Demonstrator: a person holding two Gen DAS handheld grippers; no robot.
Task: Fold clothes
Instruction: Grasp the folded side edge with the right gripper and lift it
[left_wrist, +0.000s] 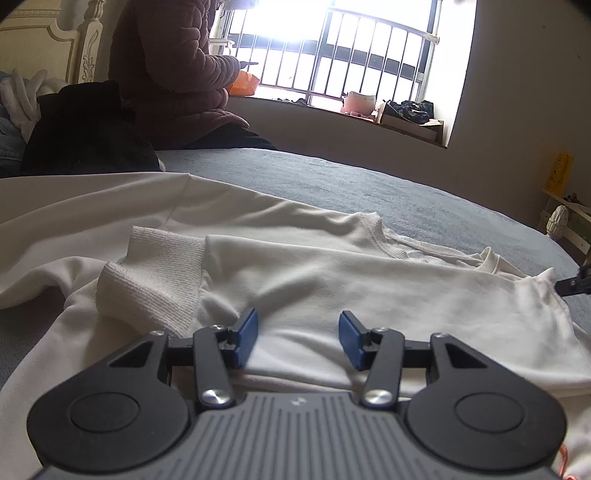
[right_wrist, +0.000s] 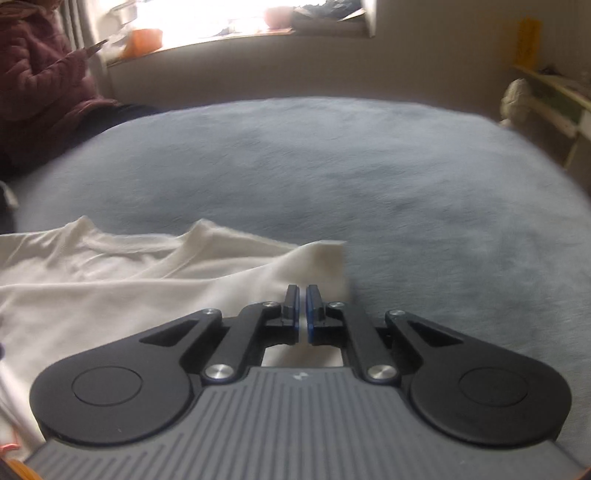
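A white sweatshirt (left_wrist: 332, 266) lies partly folded on the grey bedspread (left_wrist: 406, 192), with a ribbed cuff (left_wrist: 155, 273) turned over its body and the neckline (left_wrist: 406, 251) to the right. My left gripper (left_wrist: 298, 336) is open just above the folded fabric, holding nothing. My right gripper (right_wrist: 301, 306) is shut on the sweatshirt's right edge (right_wrist: 325, 258), with a thin strip of white cloth between the blue pads (right_wrist: 312, 306). It also shows in the left wrist view (left_wrist: 574, 284) at the garment's right corner. The sweatshirt (right_wrist: 129, 288) spreads to the left in the right wrist view.
A person in a maroon padded jacket (left_wrist: 173, 70) sits on the bed's far side by the barred window (left_wrist: 351, 48). A black garment (left_wrist: 81, 125) and other clothes are piled at the back left. A shelf (right_wrist: 546, 96) stands beside the bed's right edge.
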